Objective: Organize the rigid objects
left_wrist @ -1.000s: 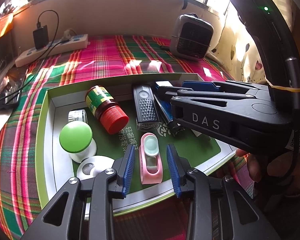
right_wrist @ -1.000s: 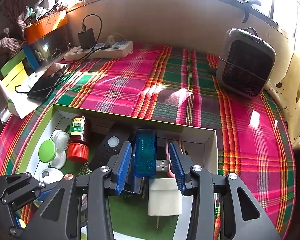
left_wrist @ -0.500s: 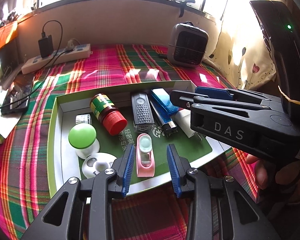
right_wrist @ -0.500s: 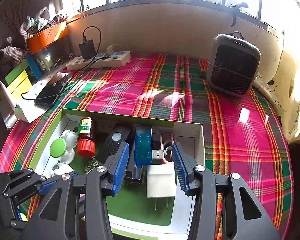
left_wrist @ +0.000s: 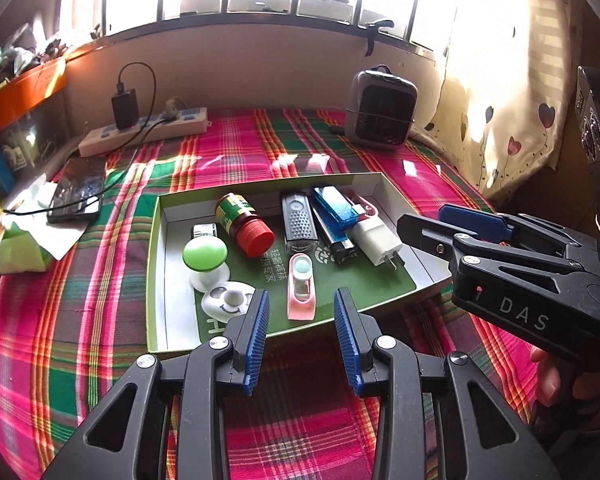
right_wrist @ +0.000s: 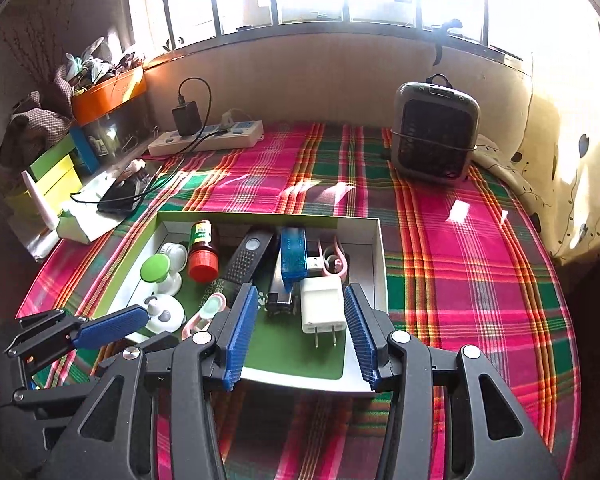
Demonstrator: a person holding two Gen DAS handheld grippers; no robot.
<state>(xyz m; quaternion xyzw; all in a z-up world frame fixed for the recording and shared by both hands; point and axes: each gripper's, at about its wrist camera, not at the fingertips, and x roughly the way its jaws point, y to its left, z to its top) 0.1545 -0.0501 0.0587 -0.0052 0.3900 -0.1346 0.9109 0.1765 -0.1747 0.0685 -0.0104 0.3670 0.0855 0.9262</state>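
A shallow green-rimmed box (left_wrist: 153,264) (right_wrist: 374,248) on the plaid cloth holds several small items: a red-capped bottle (left_wrist: 242,222) (right_wrist: 201,254), a black remote (left_wrist: 297,220) (right_wrist: 249,260), a blue USB device (left_wrist: 337,208) (right_wrist: 293,258), a white plug charger (left_wrist: 378,238) (right_wrist: 323,306), a pink clip (left_wrist: 301,286), a green-topped knob (left_wrist: 204,256) (right_wrist: 155,268) and a white smiley piece (left_wrist: 226,300). My left gripper (left_wrist: 300,320) is open and empty, above the box's near edge. My right gripper (right_wrist: 300,320) is open and empty, just behind the charger.
A grey heater (left_wrist: 380,110) (right_wrist: 436,132) stands at the back right. A power strip with a black adapter (left_wrist: 140,130) (right_wrist: 208,138) lies at the back left. A phone (left_wrist: 78,190) rests on tissue at the left. A curtain (left_wrist: 500,80) hangs right.
Both grippers have pulled back and up from the box, so the whole box now shows. The blue USB device stays in the box.
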